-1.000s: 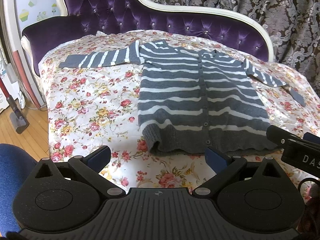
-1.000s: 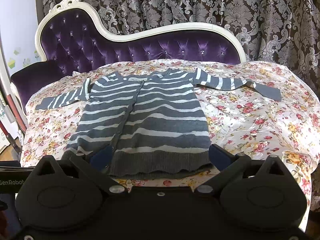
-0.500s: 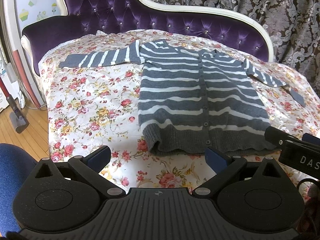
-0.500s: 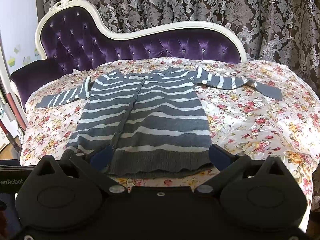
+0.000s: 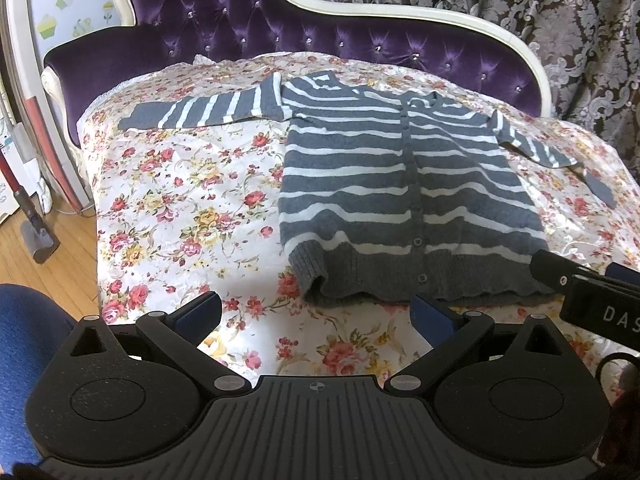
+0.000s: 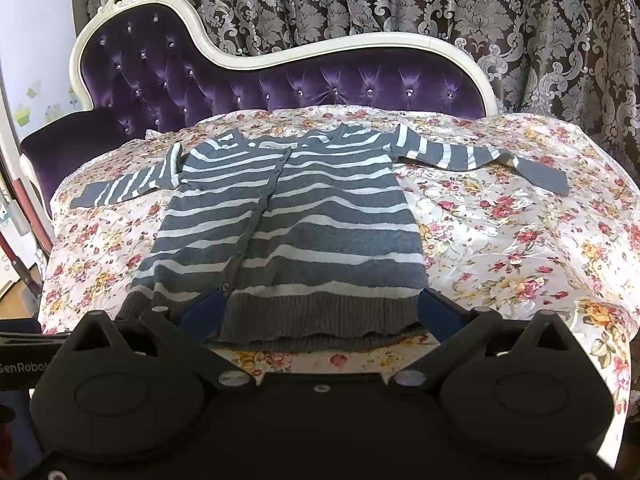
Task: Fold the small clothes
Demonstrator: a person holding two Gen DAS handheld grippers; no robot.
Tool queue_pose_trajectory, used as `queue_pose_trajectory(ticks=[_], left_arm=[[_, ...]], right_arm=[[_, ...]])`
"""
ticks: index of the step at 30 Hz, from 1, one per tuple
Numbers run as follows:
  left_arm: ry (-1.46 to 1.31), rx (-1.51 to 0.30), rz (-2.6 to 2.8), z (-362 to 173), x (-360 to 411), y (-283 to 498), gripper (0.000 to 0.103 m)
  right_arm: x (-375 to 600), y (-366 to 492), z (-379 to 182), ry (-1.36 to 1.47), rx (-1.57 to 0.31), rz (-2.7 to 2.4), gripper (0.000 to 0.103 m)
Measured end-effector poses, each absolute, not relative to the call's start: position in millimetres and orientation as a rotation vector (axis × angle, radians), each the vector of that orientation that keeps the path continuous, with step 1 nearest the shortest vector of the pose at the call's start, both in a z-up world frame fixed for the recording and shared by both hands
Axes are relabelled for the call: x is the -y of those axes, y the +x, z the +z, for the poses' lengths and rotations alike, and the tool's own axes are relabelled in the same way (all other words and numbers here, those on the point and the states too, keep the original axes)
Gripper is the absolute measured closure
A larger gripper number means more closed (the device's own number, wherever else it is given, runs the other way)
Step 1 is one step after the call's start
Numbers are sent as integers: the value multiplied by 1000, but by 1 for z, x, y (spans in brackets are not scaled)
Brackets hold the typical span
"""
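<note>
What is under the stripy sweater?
The stripy sweater lies flat on a flowery cover spread over the purple sofa. The cover shows all around it; whatever is directly beneath the sweater is hidden.

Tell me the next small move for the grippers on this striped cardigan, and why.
Probably ease both open grippers forward onto the hem corners. The cardigan lies flat, buttoned, sleeves spread on the floral cover; the left gripper and right gripper hover open at its hem, gripping nothing.
</note>
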State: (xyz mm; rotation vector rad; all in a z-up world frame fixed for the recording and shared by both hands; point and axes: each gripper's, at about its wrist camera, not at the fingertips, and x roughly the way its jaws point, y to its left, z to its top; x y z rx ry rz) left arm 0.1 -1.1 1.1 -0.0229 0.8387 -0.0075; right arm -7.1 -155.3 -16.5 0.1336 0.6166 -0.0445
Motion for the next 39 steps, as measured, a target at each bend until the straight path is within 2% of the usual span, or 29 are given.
queue_pose_trajectory(ticks=[32, 39], left_arm=[[-51, -873, -11, -8, -10, 17, 1], [-65, -885, -21, -11, -13, 26, 1]], right_arm=[[146, 16, -20, 121, -671, -26, 1], [150, 23, -22, 193, -686, 32, 2]])
